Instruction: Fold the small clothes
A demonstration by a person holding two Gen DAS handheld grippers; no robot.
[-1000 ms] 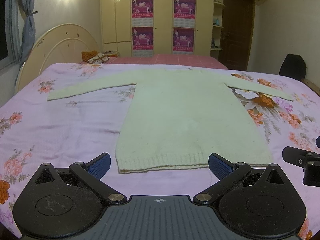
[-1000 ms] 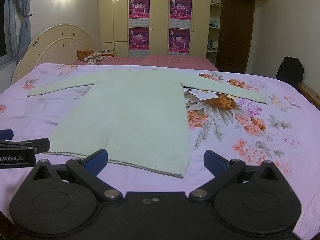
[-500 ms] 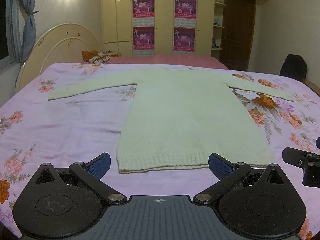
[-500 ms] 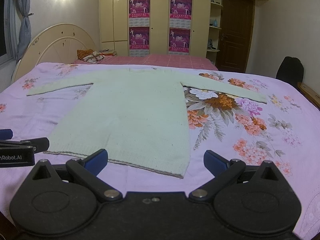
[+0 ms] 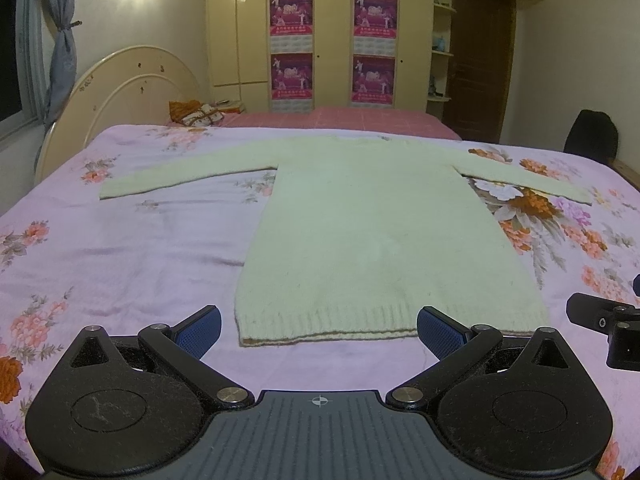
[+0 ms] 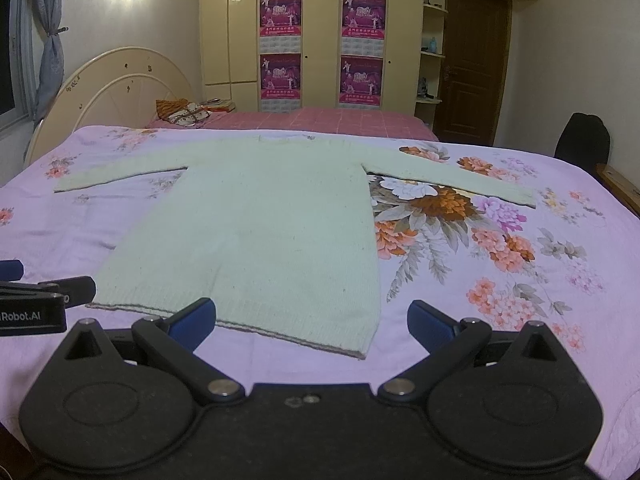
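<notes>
Flat on the floral bedspread (image 5: 120,248) lies a pale sweater (image 5: 372,232), sleeves spread wide. Both the left gripper (image 5: 319,330) and right gripper (image 6: 311,320) hover near its hem, fingers apart, holding nothing.

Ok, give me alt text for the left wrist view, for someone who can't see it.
A pale green sweater lies flat, sleeves spread, on a pink floral bedspread. The open left gripper hovers just short of its ribbed hem, holding nothing. The right gripper shows at the right edge; wardrobes stand behind.
</notes>
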